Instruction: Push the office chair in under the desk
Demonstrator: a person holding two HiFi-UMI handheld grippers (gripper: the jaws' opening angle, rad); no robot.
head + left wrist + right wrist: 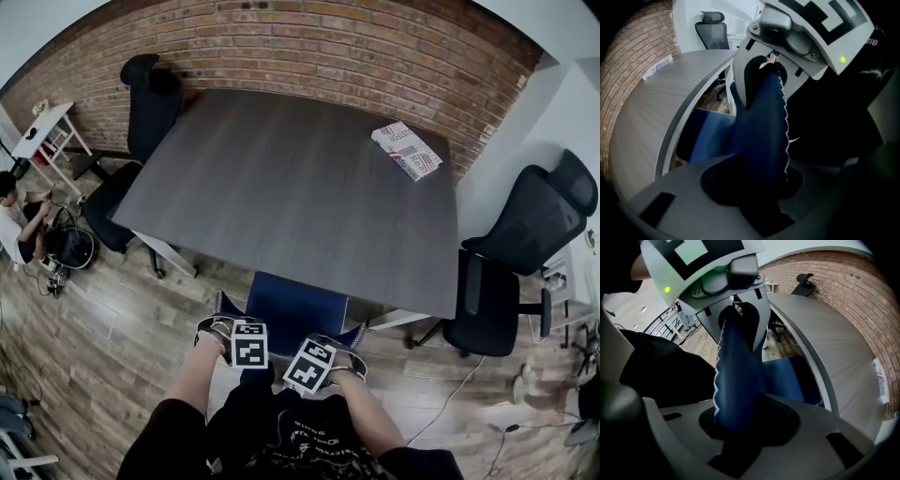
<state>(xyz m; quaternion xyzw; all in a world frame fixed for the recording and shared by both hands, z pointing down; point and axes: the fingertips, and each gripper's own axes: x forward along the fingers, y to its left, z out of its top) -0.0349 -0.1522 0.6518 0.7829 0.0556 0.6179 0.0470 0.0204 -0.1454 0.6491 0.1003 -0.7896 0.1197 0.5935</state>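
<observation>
The blue office chair (pixel 295 305) stands at the near edge of the grey desk (pixel 300 187), its seat partly under the top. My left gripper (pixel 217 328) is shut on the left end of the backrest's top edge, and my right gripper (pixel 349 349) on the right end. In the left gripper view the blue backrest (pixel 761 126) with white stitching runs up from my jaws (pixel 759 187) to the other gripper. The right gripper view mirrors this: the backrest (pixel 736 366) fills the gap at my right gripper (pixel 740 423). The chair's base is hidden.
A black office chair (pixel 150 103) sits at the desk's far left, another (pixel 516 253) at its right side. A printed box (pixel 406 150) lies on the desk's far right corner. A person (pixel 19 225) sits on the floor at left. Cables (pixel 450 403) trail on the floor.
</observation>
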